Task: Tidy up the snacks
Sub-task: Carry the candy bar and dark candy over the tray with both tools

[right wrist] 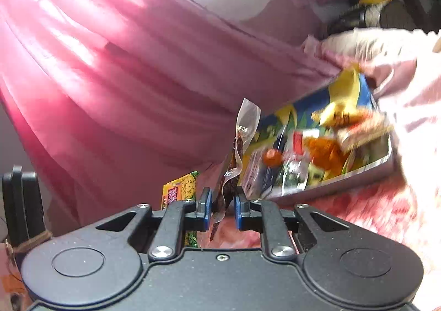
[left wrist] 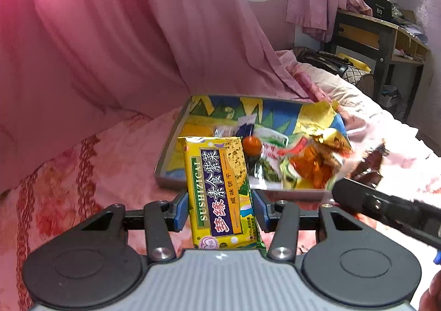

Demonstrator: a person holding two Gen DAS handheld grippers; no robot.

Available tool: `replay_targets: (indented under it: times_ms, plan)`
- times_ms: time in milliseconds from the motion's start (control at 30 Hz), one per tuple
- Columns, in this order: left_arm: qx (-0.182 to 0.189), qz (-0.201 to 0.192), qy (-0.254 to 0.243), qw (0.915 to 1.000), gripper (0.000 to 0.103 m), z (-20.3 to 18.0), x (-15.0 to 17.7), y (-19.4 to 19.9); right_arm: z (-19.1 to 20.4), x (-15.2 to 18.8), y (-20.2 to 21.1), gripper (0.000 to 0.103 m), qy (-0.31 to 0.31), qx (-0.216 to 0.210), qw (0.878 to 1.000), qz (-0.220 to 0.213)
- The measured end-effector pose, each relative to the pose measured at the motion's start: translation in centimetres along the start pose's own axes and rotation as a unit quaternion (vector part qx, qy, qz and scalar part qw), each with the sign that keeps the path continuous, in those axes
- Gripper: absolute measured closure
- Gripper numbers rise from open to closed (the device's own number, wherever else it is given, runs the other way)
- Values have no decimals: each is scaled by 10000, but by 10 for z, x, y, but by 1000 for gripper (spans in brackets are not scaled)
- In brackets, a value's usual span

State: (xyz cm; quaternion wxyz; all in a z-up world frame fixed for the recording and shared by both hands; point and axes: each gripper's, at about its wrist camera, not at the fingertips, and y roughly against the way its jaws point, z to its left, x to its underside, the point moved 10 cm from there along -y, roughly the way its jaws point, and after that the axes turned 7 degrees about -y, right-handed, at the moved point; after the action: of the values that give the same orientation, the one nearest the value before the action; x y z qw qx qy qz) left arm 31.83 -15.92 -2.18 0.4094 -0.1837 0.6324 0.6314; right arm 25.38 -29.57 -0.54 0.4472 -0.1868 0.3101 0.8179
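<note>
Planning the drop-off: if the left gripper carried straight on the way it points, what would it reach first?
Probably the near rim of the tray, then the snacks piled inside. The left gripper points at it, holding the yellow cracker pack; depth is unclear.

My left gripper (left wrist: 220,210) clamps a yellow biscuit packet (left wrist: 217,189) between its blue pads. My right gripper (right wrist: 222,211) pinches a clear snack pouch (right wrist: 234,165), tilted, just right of the left one.

home bedroom | pink bedsheet (left wrist: 115,167) | draped curtain (left wrist: 110,35) | cluttered desk (left wrist: 380,35)
</note>
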Motion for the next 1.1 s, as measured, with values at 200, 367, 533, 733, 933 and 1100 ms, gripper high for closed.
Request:
replay_targets:
  times_ms: [200, 367, 533, 733, 933, 1100]
  plan:
    - [114, -65, 69, 9999, 51, -5, -29, -24, -15, -31, -22, 85, 56, 104, 9996, -266]
    - [15, -26, 114, 9999, 51, 4, -48, -44, -27, -50, -36, 85, 42, 189, 9988, -445]
    - [-144, -41, -18, 9999, 51, 11, -64, -60, -32, -62, -53, 85, 251, 366, 9976, -527]
    - [-188, 13, -92, 9998, 51, 12, -76, -85, -31, -80, -77, 85, 516, 446, 9959, -599]
    - [-233, 138, -283, 9992, 51, 6, -80, -115, -38, -92, -99, 85, 730, 658, 9933, -601]
    - [-237, 239, -361, 9988, 51, 0, -77, -138, -48, -95, -120, 85, 749, 839, 9924, -499]
